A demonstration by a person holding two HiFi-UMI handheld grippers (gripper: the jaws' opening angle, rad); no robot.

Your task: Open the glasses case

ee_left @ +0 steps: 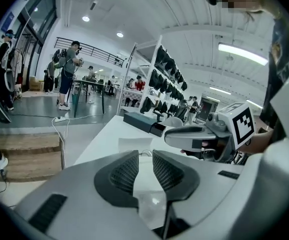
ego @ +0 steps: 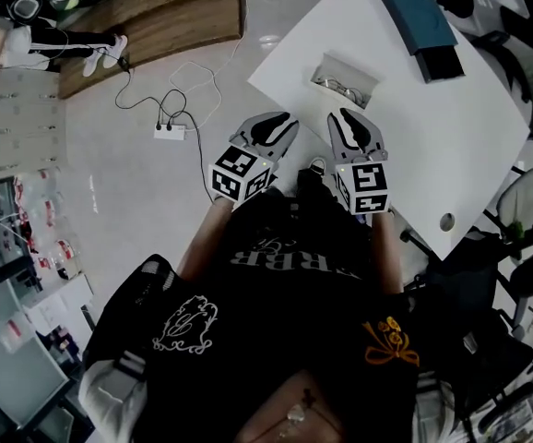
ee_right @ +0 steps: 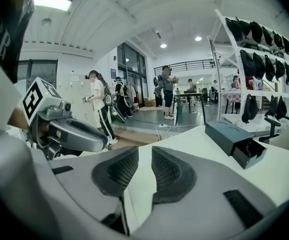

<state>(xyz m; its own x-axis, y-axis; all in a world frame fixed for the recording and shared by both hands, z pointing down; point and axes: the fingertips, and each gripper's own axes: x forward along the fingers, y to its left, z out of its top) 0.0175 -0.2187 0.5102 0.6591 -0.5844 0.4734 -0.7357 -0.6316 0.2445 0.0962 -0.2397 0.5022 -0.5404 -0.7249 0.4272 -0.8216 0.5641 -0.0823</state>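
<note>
The glasses case (ego: 417, 15) is a teal box at the far end of the white table (ego: 469, 146), with a dark inner part (ego: 443, 64) sticking out of its near end. It also shows in the right gripper view as the case (ee_right: 234, 137) and in the left gripper view as the case (ee_left: 142, 121). A pair of glasses (ego: 339, 88) lies on a white sheet (ego: 348, 70) between the case and me. My left gripper (ego: 279, 120) (ee_left: 145, 160) and right gripper (ego: 349, 118) (ee_right: 144, 158) hover side by side over the table's near corner, jaws slightly apart, nothing between them.
A power strip (ego: 168, 129) with trailing cables lies on the floor left of the table, beside a wooden step (ego: 156, 17). The table has a round hole (ego: 446, 221) near its right edge. Dark chairs (ego: 525, 201) stand at the right. People and shelves of dark bags (ee_right: 254, 34) stand far off.
</note>
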